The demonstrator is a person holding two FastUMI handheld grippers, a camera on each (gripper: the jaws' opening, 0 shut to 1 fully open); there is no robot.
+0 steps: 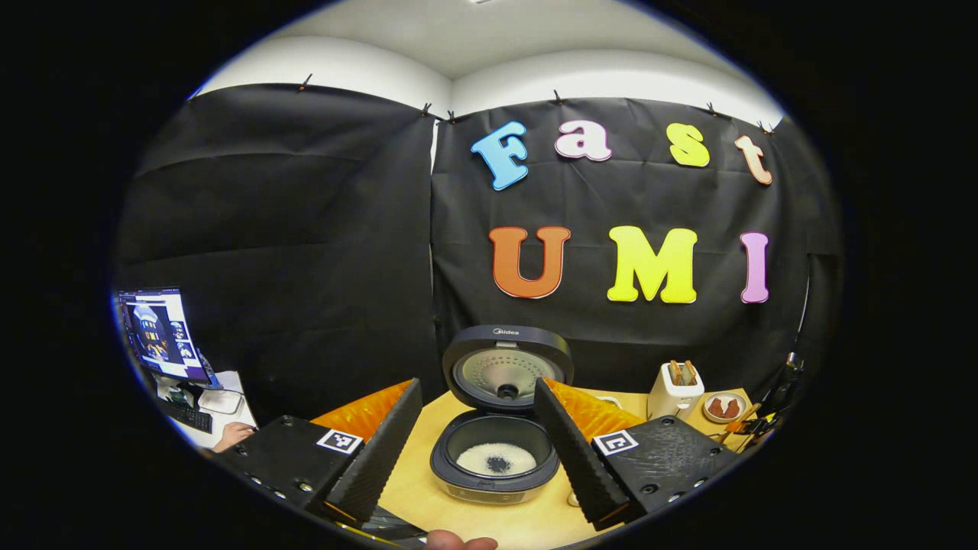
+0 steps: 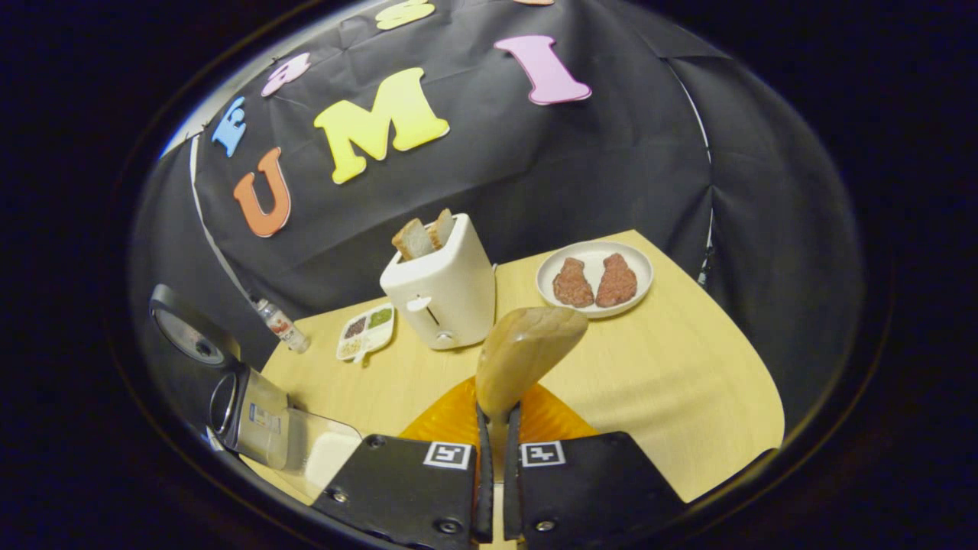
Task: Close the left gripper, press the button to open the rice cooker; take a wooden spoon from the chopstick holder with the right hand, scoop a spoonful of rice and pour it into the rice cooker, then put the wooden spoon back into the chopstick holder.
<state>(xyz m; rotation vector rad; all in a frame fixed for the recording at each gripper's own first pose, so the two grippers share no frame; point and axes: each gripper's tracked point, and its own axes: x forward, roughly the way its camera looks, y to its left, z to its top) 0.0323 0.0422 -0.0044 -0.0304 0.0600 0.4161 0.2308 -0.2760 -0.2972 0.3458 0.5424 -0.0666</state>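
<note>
Evidently light and rigid, the wooden spoon [image 2: 527, 355] stood clamped by its handle between the right gripper's [image 2: 495, 473] fingers, bowl upward above the table [image 2: 688, 382]; the left gripper [image 1: 477, 451] gaped apart before the open rice cooker [image 1: 497, 458].

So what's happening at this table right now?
A person is working with a hand-held gripper in each hand. The rice cooker already stands open on the wooden table, lid up, with white rice in its pot. The left hand-held gripper hangs open in front of it, holding nothing. The right hand-held gripper is clamped on the handle of a wooden spoon, bowl raised, near a toaster and a plate.
</note>
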